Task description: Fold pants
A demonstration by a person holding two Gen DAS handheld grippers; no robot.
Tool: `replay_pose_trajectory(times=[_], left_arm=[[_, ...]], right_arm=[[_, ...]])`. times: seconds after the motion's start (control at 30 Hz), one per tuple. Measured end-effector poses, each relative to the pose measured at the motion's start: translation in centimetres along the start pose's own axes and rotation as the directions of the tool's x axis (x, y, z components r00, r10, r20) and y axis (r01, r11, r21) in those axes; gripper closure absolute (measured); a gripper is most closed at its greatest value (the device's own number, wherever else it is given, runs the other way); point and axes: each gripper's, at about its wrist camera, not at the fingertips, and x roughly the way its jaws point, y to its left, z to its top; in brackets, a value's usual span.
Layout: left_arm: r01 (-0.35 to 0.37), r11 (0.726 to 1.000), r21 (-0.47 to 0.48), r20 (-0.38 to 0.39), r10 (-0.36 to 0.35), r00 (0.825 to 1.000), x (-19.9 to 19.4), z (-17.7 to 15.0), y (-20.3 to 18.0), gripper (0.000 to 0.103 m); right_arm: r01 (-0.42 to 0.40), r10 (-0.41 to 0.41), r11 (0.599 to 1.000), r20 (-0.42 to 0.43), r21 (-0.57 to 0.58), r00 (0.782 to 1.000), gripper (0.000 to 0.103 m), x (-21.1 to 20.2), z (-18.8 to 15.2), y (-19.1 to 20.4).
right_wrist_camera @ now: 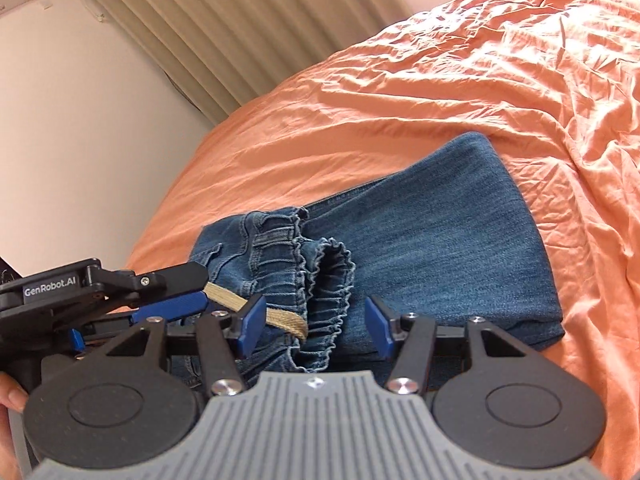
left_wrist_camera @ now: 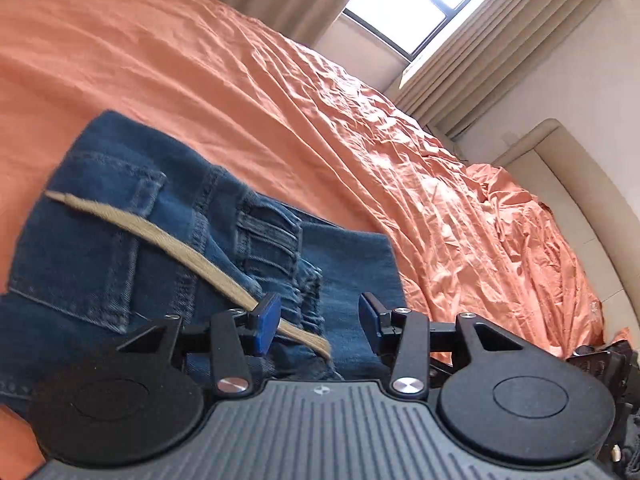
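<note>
Blue jeans (left_wrist_camera: 120,240) lie folded into a compact stack on the orange bed sheet (left_wrist_camera: 240,100), elastic waistband up, with a beige drawstring (left_wrist_camera: 160,236) across them. My left gripper (left_wrist_camera: 320,322) is open, its fingers just over the waistband, holding nothing. In the right wrist view the jeans (right_wrist_camera: 460,248) lie in front, the gathered waistband (right_wrist_camera: 320,280) between the fingers. My right gripper (right_wrist_camera: 316,328) is open just above it. The left gripper (right_wrist_camera: 172,304) enters from the left beside the drawstring (right_wrist_camera: 256,312).
The orange sheet (right_wrist_camera: 480,80) is wrinkled and covers the whole bed. Beige curtains (right_wrist_camera: 220,32) and a white wall stand behind the bed. A window (left_wrist_camera: 400,4) and a padded headboard (left_wrist_camera: 560,184) are at the right in the left wrist view.
</note>
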Motion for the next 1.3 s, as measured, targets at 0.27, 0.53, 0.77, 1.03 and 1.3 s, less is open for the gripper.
replay_pose_trajectory(times=[0.27, 0.53, 0.77, 1.03, 1.3], left_arm=[[-0.111, 0.993, -0.032, 0.037, 0.112, 0.993, 0.6, 1.6, 5.0, 0.053], [-0.09, 0.996, 0.01, 0.069, 0.089, 0.994, 1.9, 3.2, 7.1, 0.054], [-0.099, 0.992, 0.075, 0.065, 0.095, 0.993, 3.5, 4.9, 6.9, 0.054], [-0.112, 0.993, 0.043, 0.071, 0.109, 0.991, 3.6, 5.1, 7.4, 0.054], [-0.133, 0.99, 0.053, 0.075, 0.129, 0.989, 3.1, 5.5, 6.8, 0.054]], right_arm=[[-0.085, 0.085, 0.994, -0.005, 0.063, 0.996, 0.059, 2.9, 0.9, -0.8], [-0.135, 0.134, 0.989, 0.026, 0.059, 0.991, 0.056, 7.7, 2.3, -0.3], [-0.113, 0.118, 0.985, -0.034, 0.128, 0.992, 0.049, 12.7, 1.7, -2.1], [-0.031, 0.031, 1.0, -0.089, 0.002, 0.996, 0.048, 11.4, 3.1, -0.4], [-0.103, 0.102, 0.994, 0.048, 0.029, 0.994, 0.052, 8.8, 3.9, -1.0]])
